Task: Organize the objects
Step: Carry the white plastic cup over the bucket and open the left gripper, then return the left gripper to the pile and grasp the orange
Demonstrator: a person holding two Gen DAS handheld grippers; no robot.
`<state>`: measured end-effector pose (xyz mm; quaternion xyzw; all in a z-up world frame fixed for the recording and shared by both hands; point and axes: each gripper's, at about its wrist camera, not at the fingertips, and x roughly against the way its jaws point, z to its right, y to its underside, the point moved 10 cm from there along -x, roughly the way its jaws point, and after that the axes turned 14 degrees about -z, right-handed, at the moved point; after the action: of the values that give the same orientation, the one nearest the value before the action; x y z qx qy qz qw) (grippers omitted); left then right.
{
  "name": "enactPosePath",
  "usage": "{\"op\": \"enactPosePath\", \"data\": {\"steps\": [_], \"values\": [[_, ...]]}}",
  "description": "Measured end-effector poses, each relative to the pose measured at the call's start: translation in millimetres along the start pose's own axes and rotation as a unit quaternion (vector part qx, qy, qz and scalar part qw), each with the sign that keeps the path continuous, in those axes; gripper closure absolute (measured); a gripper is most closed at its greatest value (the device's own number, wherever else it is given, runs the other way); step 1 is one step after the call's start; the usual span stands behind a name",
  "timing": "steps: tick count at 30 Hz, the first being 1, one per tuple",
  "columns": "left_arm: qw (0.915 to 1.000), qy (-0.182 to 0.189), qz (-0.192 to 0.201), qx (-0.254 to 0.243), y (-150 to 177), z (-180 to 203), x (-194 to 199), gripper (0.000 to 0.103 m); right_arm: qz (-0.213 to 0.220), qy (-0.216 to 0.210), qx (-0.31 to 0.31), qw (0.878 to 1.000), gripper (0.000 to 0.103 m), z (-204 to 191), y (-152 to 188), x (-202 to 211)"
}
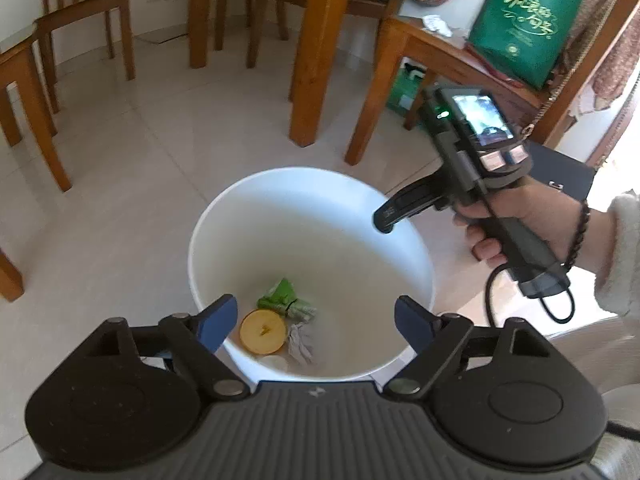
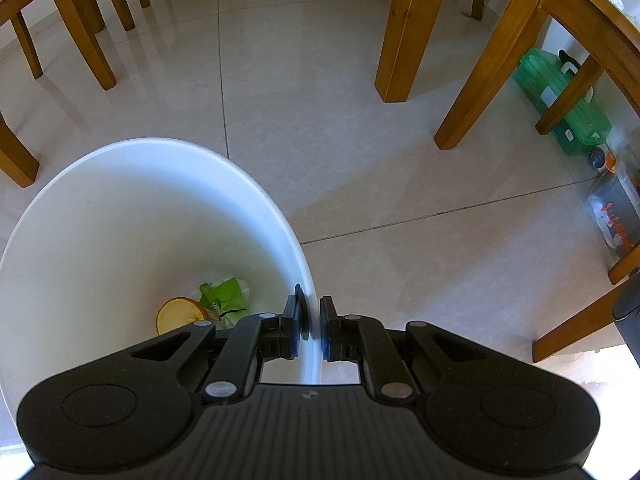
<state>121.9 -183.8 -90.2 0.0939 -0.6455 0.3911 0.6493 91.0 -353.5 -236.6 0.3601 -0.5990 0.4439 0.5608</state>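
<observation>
A white bucket (image 1: 224, 216) stands on the tiled floor. At its bottom lie a round yellow slice (image 1: 263, 330), a green wrapper (image 1: 282, 298) and a crumpled grey tissue (image 1: 301, 342). My left gripper (image 1: 316, 322) hangs over the bucket's near side, open, with nothing between its blue pads. My right gripper (image 2: 313, 322) is shut on the bucket's rim (image 2: 308, 276), one finger inside the wall and one outside. In the left wrist view a hand holds that right gripper (image 1: 384, 218) at the bucket's far right edge. The slice (image 2: 182, 314) and wrapper (image 2: 224, 298) also show in the right wrist view.
Wooden chair legs (image 1: 44, 120) and table legs (image 1: 316, 60) ring the bucket. A green bag (image 1: 524, 20) sits on a low table at the right. Under a table lie a green box (image 2: 564, 100) and a clear container (image 2: 616, 208).
</observation>
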Motion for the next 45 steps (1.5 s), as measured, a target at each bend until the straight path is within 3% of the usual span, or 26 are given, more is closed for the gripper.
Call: {"op": "enactPosePath", "data": {"steps": [10,17,22,32,39,45], "values": [[0.9984,-0.055,0.009,-0.011,19,-20,-2,0.016,0.0,0.0,-0.001,1.0,0.091,0,0,1],[0.996,-0.089,-0.002,-0.005,52,-36,-23,0.016,0.0,-0.001,-0.001,1.0,0.091,1,-1,2],[0.997,-0.072,-0.008,0.029,80,-50,-42,0.016,0.0,-0.001,-0.001,1.0,0.091,1,-2,2],[0.9927,-0.084,-0.036,0.079,122,-80,-101,0.016,0.002,0.005,0.002,1.0,0.091,1,-3,2],[0.9879,-0.13,-0.039,0.074,134,-102,-140,0.016,0.002,0.01,0.004,1.0,0.091,-1,-5,2],[0.9828,-0.173,-0.057,0.03,140,-105,-168,0.016,0.004,0.013,0.006,1.0,0.09,-2,-3,1]]}}
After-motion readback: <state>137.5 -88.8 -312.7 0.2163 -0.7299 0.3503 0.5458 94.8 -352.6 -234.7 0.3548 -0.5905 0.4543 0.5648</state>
